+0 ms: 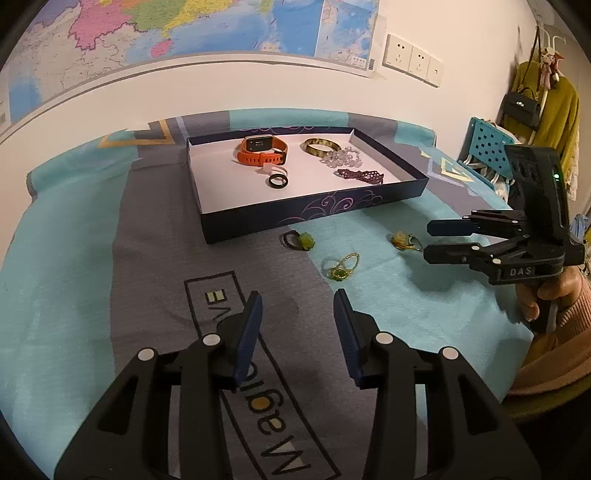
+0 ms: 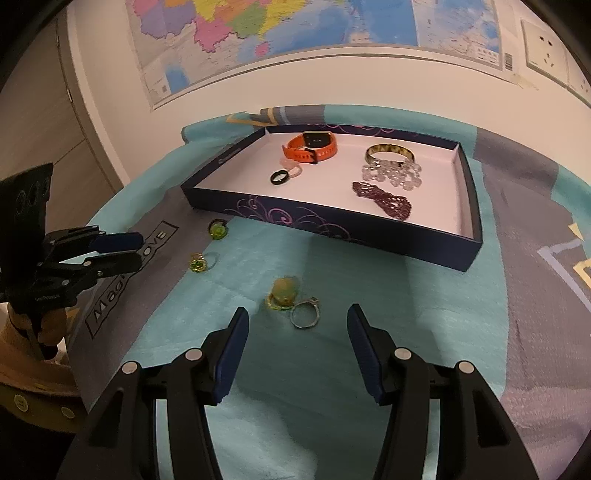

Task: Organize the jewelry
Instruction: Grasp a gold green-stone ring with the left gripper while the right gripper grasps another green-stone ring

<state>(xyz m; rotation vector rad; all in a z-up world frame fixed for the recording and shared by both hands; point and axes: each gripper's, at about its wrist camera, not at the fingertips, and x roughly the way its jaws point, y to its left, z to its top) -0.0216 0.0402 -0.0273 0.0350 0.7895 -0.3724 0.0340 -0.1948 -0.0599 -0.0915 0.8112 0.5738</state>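
A dark blue tray (image 1: 314, 214) with a white floor holds an orange watch (image 1: 260, 149), a bangle (image 1: 319, 146), clear beads (image 1: 341, 157), a purple bracelet (image 1: 360, 175) and a black ring (image 1: 277, 181). On the cloth in front of it lie a green-stone ring (image 1: 301, 240), a gold ring (image 1: 341, 266) and a yellow piece (image 1: 402, 239). My left gripper (image 1: 297, 299) is open and empty, short of the gold ring. My right gripper (image 2: 297, 314) is open over the cloth. A silver ring (image 2: 293, 319) and the yellow piece (image 2: 282, 291) lie just beyond its tips, untouched.
A teal and grey cloth (image 1: 74, 258) covers the table. A map (image 1: 184, 29) and wall sockets (image 1: 412, 59) are behind the tray. To the right stand a blue perforated basket (image 1: 487, 144) and hanging clothes with a handbag (image 1: 522, 109). A hand (image 1: 554, 291) holds the right gripper.
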